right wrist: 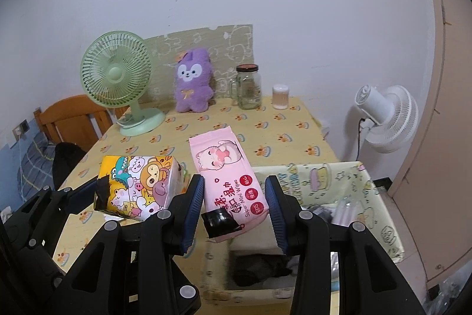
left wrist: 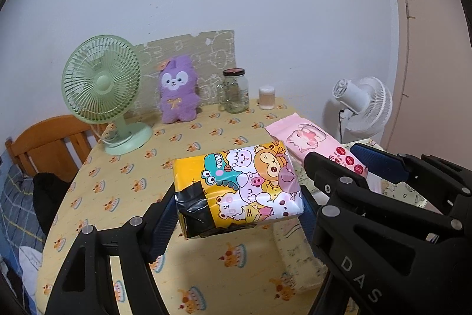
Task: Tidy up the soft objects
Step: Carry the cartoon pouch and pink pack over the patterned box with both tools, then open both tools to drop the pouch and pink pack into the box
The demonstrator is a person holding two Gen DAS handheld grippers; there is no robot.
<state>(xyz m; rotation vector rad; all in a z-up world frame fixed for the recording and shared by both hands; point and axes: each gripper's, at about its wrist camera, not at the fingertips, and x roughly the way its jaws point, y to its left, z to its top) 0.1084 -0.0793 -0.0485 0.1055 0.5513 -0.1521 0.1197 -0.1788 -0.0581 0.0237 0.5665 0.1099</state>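
Note:
My left gripper (left wrist: pixel 236 197) is shut on a yellow tissue pack (left wrist: pixel 239 188) printed with cartoon animals, and its blue pads press both sides of the pack. The pack hangs above the yellow tablecloth (left wrist: pixel 132 167). My right gripper (right wrist: pixel 235 180) is shut on a pink wet-wipes pack (right wrist: pixel 227 179) with a cat picture and black tape at its near end. In the right wrist view the yellow tissue pack (right wrist: pixel 138 185) sits just left of the pink one. The left wrist view shows the pink wipes pack (left wrist: pixel 312 146) to the right. A purple plush rabbit (right wrist: pixel 193 84) stands upright at the table's back.
A fabric storage box (right wrist: pixel 339 176) with dark items inside sits below and right of the pink pack. At the back stand a green desk fan (right wrist: pixel 118 78), a glass jar (right wrist: pixel 249 87) and a small cotton-swab tub (right wrist: pixel 280 96). A white fan (right wrist: pixel 386 117) is off the table's right, a wooden chair (right wrist: pixel 70 120) on the left.

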